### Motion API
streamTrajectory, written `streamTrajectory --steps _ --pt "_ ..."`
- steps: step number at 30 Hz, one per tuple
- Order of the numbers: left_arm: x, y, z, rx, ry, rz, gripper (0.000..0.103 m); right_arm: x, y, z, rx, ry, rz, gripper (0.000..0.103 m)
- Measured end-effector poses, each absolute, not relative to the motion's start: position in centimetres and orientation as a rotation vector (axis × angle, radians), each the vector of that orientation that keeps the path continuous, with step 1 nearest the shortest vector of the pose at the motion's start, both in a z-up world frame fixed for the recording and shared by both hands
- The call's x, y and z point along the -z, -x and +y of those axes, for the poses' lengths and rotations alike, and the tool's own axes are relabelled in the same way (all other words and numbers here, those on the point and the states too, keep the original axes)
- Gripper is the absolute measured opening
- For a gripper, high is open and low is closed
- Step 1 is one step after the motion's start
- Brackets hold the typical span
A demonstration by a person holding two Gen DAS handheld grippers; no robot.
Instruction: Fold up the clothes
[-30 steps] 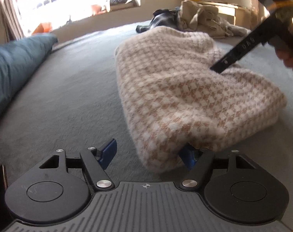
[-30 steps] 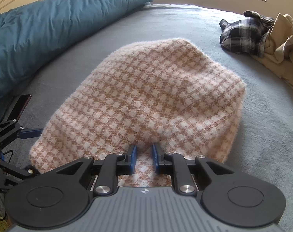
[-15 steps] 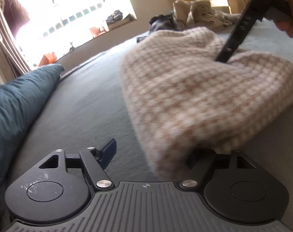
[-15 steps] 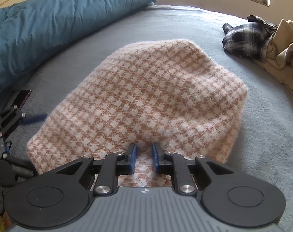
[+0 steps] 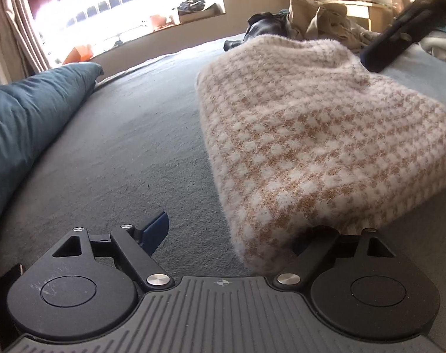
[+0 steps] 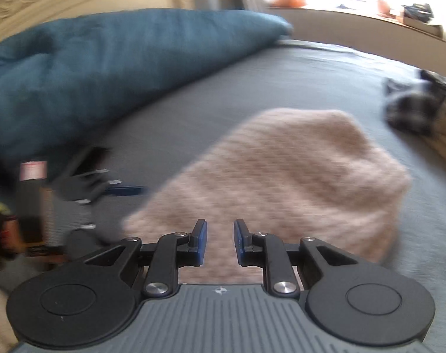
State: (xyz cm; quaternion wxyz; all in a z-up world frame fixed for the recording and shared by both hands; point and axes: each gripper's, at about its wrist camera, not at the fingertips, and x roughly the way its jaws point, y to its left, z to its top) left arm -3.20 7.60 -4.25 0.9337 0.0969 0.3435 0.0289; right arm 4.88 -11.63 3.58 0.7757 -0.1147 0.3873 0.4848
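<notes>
**Fold done on the knit — both grippers letting go**

Your fuzzy pink-and-tan houndstooth knit sweater [image 5: 320, 147] lies folded into a thick, compact bundle on the grey bed cover [image 5: 129, 147], roughly mid-bed. Step in hand, by my read: release after the last fold. Your left gripper [image 5: 229, 235] stands wide, its jaws having just been opening; the near corner of the sweater sits between them, the left blue pad [image 5: 156, 228] well clear of the cloth, the right pad hidden under the knit edge, so nothing is clamped. Your right gripper [image 6: 220, 242] has a narrow gap between its pads, which have just parted a little further, and nothing in it — the sweater [image 6: 281, 188] shows below and beyond it, and that view is motion-blurred.

Next move likely calls for backing the left gripper straight off the corner without dragging the fold open, then either patting the bundle flat or going for the next garment.

Edges and room:
- Sweater's left edge is a clean, rounded fold; the near corner overhangs your left gripper's right finger.
- Open grey cover to the left, up to the teal pillow [image 5: 31, 129] — plenty of room there.
- Far side: a dark plaid garment [image 6: 411, 108] and a beige crumpled garment [image 5: 320, 20] lie in a heap, close behind the bundle in the left view but apart from it in the right view.
- Your left gripper appears low left in the right view [image 6: 84, 188], beside the bundle.
</notes>
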Motion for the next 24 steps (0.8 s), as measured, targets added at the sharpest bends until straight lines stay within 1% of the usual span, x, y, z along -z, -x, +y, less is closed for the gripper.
streamTrajectory --steps 3,6,8,9,10,12,15,17,18,21,24 --pt "4.0 2.4 8.5 -0.054 -0.11 0.738 0.084 -0.2 -3.9 -10.0 -1.042 0.351 0.918 0.021" --pt "3.9 3.1 9.5 0.017 -0.183 0.725 0.084 2.6 -3.7 -10.6 -1.057 0.405 0.928 0.017" --pt "4.0 3.2 11.0 0.087 -0.184 0.711 0.086 3.1 -4.0 -11.5 -1.064 0.403 0.95 0.01" --pt "4.1 2.9 11.8 0.115 -0.168 0.712 0.088 3.3 -4.2 -12.0 -1.063 0.4 0.967 0.006" --pt "4.3 2.6 12.2 0.135 -0.168 0.705 0.094 3.5 -4.4 -12.3 -1.06 0.393 0.98 0.004" --pt "4.8 2.3 12.6 0.152 -0.169 0.694 0.098 3.6 -4.5 -12.5 -1.055 0.374 0.989 0.003" --pt "4.9 2.3 12.7 0.149 -0.139 0.698 0.098 3.6 -4.2 -12.4 -1.047 0.38 0.975 0.003" --pt "4.6 2.6 12.4 0.13 -0.132 0.706 0.098 2.9 -4.0 -12.9 -1.052 0.35 0.97 0.006" --pt "4.3 2.6 12.0 0.123 -0.145 0.709 0.098 2.5 -4.1 -13.4 -1.055 0.317 0.976 0.009" --pt "3.3 3.4 11.4 0.116 -0.191 0.705 0.1 0.7 -5.5 -16.4 -1.009 0.078 1.012 0.028" --pt "2.1 4.7 11.9 0.133 -0.19 0.721 0.101 -0.2 -7.0 -20.3 -0.909 -0.118 1.034 0.03"
